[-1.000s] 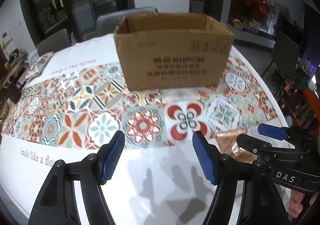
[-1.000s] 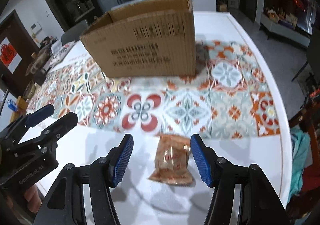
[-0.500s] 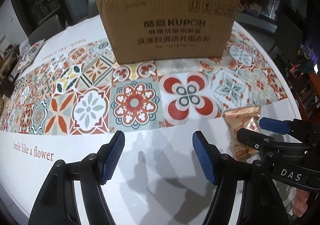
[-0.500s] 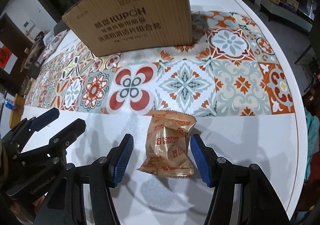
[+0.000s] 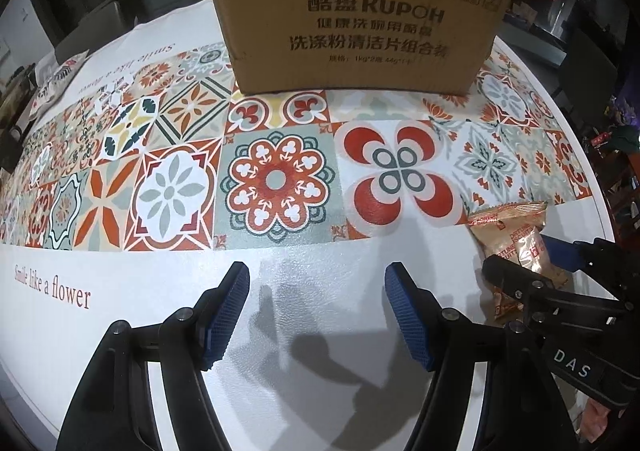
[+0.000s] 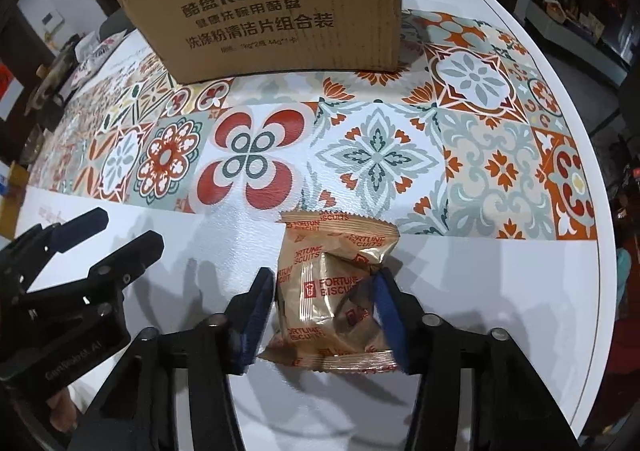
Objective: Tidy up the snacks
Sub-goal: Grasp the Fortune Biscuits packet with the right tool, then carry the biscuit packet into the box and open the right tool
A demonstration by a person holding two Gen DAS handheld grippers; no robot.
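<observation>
A gold Fortune Biscuits packet (image 6: 332, 291) lies on the white front strip of the table. My right gripper (image 6: 324, 311) is low over it with one blue pad on each side, closed in on the packet and pressing its sides. The packet also shows at the right in the left wrist view (image 5: 516, 243), partly behind the right gripper (image 5: 532, 263). My left gripper (image 5: 316, 311) is open and empty over bare white tablecloth. It shows at the left in the right wrist view (image 6: 108, 235). A brown cardboard box (image 5: 360, 23) stands at the back of the table, its inside hidden.
The table carries a tile-patterned cloth (image 5: 276, 179) with white borders. The round table edge (image 6: 600, 251) runs close on the right. Some packets (image 5: 56, 83) lie at the far left. Chairs and dark furniture stand beyond the table.
Both grippers have dropped lower and nearer the table. The right gripper's pads have closed from wide apart onto the sides of the packet. The left gripper stays open.
</observation>
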